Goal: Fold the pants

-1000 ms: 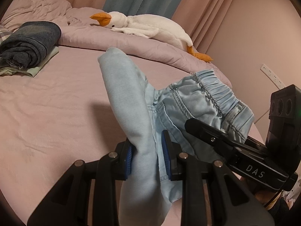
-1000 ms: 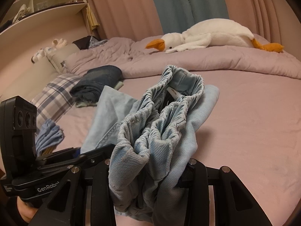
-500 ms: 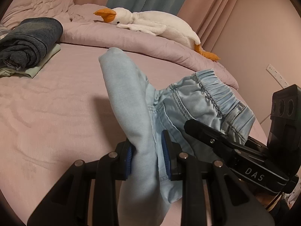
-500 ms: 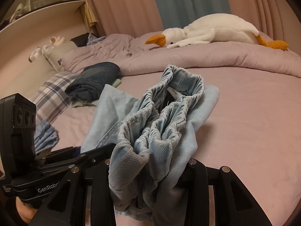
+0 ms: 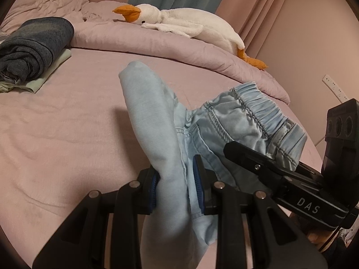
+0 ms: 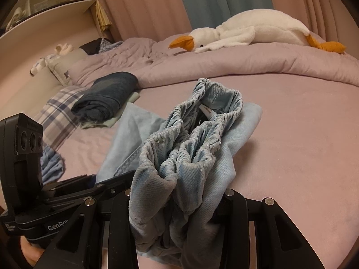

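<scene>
Both claws clamp light-blue pants (image 5: 157, 121) above the bed (image 5: 56, 121): left claw (image 5: 177, 187) grips a leg, right claw (image 6: 177, 204) the bunched waistband, keeping the fold together.

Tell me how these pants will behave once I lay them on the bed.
Probably floppy: the pants droop below the left tongs. The gathered waistband bunches in the right tongs, so it will likely spring back wrinkled and need smoothing. They look light and should not slide on the bed.
</scene>
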`<action>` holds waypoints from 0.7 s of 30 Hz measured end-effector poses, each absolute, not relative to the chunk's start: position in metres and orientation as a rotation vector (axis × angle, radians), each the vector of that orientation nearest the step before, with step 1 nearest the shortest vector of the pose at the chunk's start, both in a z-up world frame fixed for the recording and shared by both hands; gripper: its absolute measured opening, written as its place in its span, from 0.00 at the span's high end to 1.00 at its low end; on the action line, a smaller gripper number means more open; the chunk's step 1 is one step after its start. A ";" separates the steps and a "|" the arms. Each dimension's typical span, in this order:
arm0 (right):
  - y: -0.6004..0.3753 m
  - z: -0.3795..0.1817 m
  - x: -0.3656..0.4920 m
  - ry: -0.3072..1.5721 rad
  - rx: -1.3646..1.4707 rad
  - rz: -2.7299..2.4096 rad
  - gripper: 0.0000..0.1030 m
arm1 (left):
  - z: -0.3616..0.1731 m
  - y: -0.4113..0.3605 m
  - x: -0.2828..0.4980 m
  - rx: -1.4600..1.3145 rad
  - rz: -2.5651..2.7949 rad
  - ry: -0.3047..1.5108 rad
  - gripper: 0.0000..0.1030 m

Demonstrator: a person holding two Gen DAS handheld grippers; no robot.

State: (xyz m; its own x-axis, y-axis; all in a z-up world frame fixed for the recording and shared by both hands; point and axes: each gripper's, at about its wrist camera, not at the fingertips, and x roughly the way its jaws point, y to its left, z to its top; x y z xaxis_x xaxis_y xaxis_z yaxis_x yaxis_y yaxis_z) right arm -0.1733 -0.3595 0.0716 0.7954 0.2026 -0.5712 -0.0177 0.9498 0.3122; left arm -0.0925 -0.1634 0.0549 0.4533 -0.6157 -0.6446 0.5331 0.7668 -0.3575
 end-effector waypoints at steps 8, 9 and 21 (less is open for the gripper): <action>-0.375 0.059 -0.170 0.680 0.368 0.097 0.62 | 0.037 -0.158 -0.081 -0.079 -0.649 0.885 0.73; -0.380 0.056 -0.170 0.688 0.385 0.090 0.62 | 0.035 -0.158 -0.079 -0.073 -0.640 0.888 0.73; -0.397 0.030 -0.167 0.788 0.428 -0.051 0.32 | 0.013 -0.146 -0.067 0.003 -0.514 0.901 0.16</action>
State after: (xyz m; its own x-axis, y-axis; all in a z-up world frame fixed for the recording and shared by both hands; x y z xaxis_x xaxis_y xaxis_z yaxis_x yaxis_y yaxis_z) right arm -0.1668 -0.3973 0.0296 0.7087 0.1132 -0.6964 0.2021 0.9131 0.3541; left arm -0.0673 -0.1456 0.0130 0.5081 -0.4258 -0.7487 0.4279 0.8792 -0.2096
